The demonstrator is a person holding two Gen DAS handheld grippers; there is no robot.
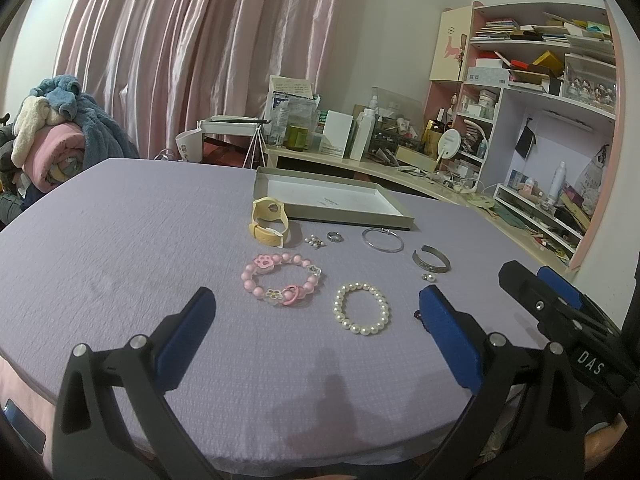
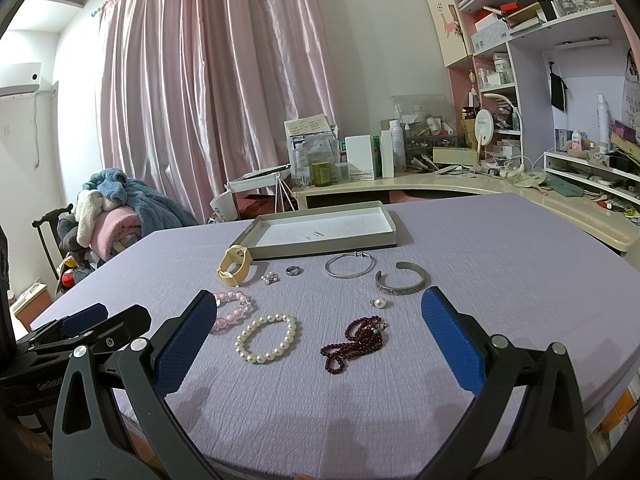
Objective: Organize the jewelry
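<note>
Jewelry lies on a lilac tablecloth before an empty grey box lid (image 1: 332, 200) (image 2: 320, 230). A yellow watch (image 1: 269, 222) (image 2: 234, 266), a pink bead bracelet (image 1: 280, 280) (image 2: 232, 312), a pearl bracelet (image 1: 362, 309) (image 2: 266, 338), a silver bangle (image 1: 382, 240) (image 2: 350, 266), a silver cuff (image 1: 431, 261) (image 2: 400, 280), a ring (image 1: 334, 236) (image 2: 293, 270) and a dark red bead string (image 2: 354, 342) show. My left gripper (image 1: 316, 304) is open and empty above the near bracelets. My right gripper (image 2: 318, 308) is open and empty above the pearl bracelet and red beads.
Small pearl earrings (image 1: 314, 242) (image 2: 270, 279) and a pearl stud (image 1: 429, 277) (image 2: 378, 302) lie among the pieces. A cluttered desk (image 1: 360, 164) and shelves (image 1: 560, 120) stand behind right. A chair with piled blankets (image 1: 60, 136) stands at the left.
</note>
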